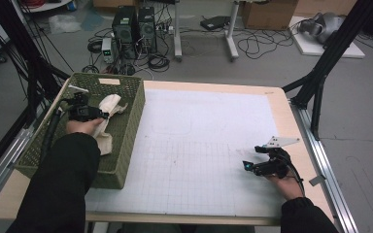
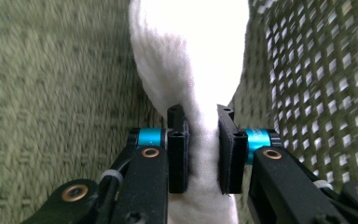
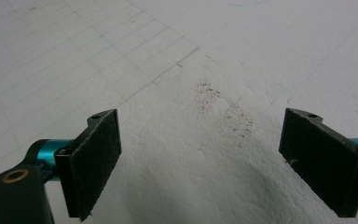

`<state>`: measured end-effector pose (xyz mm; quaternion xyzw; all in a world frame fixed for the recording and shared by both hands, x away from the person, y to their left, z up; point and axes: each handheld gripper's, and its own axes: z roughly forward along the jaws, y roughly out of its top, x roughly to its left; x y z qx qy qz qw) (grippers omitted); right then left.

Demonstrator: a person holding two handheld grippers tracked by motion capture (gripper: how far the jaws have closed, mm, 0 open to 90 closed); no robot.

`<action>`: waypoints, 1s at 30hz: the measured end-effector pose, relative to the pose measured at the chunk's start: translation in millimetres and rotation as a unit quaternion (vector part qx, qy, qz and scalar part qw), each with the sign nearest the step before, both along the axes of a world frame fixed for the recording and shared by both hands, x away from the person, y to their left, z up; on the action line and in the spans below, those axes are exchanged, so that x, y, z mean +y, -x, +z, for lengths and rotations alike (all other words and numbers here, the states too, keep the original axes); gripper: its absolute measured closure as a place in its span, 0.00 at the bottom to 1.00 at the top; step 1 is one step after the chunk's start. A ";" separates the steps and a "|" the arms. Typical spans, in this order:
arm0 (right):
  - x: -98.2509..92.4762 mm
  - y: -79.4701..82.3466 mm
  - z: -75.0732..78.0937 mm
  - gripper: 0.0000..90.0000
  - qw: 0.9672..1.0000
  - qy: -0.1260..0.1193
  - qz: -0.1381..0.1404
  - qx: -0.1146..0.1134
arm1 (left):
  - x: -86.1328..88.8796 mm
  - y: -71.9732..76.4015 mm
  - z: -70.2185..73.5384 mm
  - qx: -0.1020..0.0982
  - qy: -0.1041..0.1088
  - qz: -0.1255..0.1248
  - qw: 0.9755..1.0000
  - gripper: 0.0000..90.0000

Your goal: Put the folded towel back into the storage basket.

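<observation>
A green woven basket (image 1: 126, 141) stands at the table's left side, with a white cloth (image 1: 112, 104) lying inside it. My left gripper (image 1: 103, 115) reaches down into the basket. In the left gripper view its pads (image 2: 179, 149) pinch a narrow fold of the white cloth (image 2: 191, 56), which widens beyond the left gripper (image 2: 201, 116) against the basket's weave (image 2: 51, 93). My right gripper (image 1: 252, 157) rests low over the white gridded mat (image 1: 199, 145) at the right. The right gripper (image 3: 200, 140) stands open, with bare mat (image 3: 205, 56) between its jaws.
The basket's mesh wall (image 2: 317, 84) rises close to the right of the left gripper. A small patch of dark specks (image 3: 228, 116) marks the mat ahead of the right gripper. Black frame posts (image 1: 320, 77) flank the table, and computers with cables (image 1: 136, 29) sit on the floor beyond.
</observation>
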<state>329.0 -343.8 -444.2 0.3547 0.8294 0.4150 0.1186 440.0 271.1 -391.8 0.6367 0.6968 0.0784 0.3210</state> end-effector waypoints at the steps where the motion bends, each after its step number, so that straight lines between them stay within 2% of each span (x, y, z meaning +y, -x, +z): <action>1: 0.5 0.1 0.0 0.13 1.000 0.000 0.000 0.000 | -0.9 -0.5 -2.6 0.007 0.003 -0.005 1.000 0.83; 2: 1.0 0.0 -0.1 0.13 1.000 -0.001 0.001 0.000 | -1.5 -0.9 -5.1 0.013 0.003 -0.008 1.000 0.82; 3: 1.2 0.0 -0.1 0.13 1.000 0.000 0.002 -0.001 | -2.6 -1.2 -7.1 0.020 -0.007 -0.010 1.000 0.82; 6: 2.1 0.2 0.4 0.13 1.000 0.000 0.004 -0.002 | -5.6 -1.6 -13.5 0.044 -0.009 -0.016 0.999 0.77; 8: 2.5 0.1 0.7 0.13 1.000 -0.001 0.005 -0.004 | -8.0 -1.1 -15.0 0.050 -0.009 -0.024 0.998 0.72; 9: 2.5 0.1 0.8 0.13 1.000 -0.002 0.005 -0.004 | -8.4 -0.9 -13.9 0.050 -0.009 -0.024 0.998 0.69; 12: 2.5 -0.1 0.5 0.13 1.000 -0.002 0.006 -0.003 | -4.5 -0.5 -7.8 0.052 0.011 -0.020 0.998 0.57; 14: 2.2 0.2 1.0 0.13 1.000 -0.002 0.007 -0.004 | -1.5 0.9 -1.5 0.042 -0.004 -0.024 0.999 0.56; 16: 2.0 0.4 1.2 0.13 1.000 -0.002 0.006 -0.004 | 2.3 1.5 3.4 0.039 0.006 -0.013 0.999 0.52; 18: 2.1 0.4 1.2 0.13 1.000 -0.001 0.006 -0.005 | 2.8 1.6 5.5 0.032 0.006 -0.013 0.999 0.51; 21: 3.0 0.5 0.9 0.13 1.000 -0.001 0.008 -0.004 | 0.5 0.7 -0.6 0.050 -0.010 -0.021 0.999 0.58; 22: 3.3 0.4 0.8 0.13 1.000 -0.001 0.009 -0.005 | -0.3 0.5 -3.5 0.057 -0.017 -0.026 0.998 0.67; 23: 3.4 0.5 0.9 0.13 1.000 0.000 0.009 -0.005 | -0.9 0.1 -6.1 0.067 -0.019 -0.029 0.997 0.70; 25: 3.8 0.5 0.8 0.13 1.000 -0.001 0.007 -0.005 | -2.2 -0.3 -9.2 0.079 -0.031 -0.045 0.995 0.80; 28: 4.2 0.2 1.5 0.13 1.000 -0.002 0.009 -0.006 | -2.8 -0.8 -10.2 0.077 -0.035 -0.046 0.995 0.86; 30: 4.2 0.3 1.9 0.13 1.000 -0.002 0.009 -0.009 | -1.9 -0.9 -8.2 0.061 -0.029 -0.034 0.997 0.87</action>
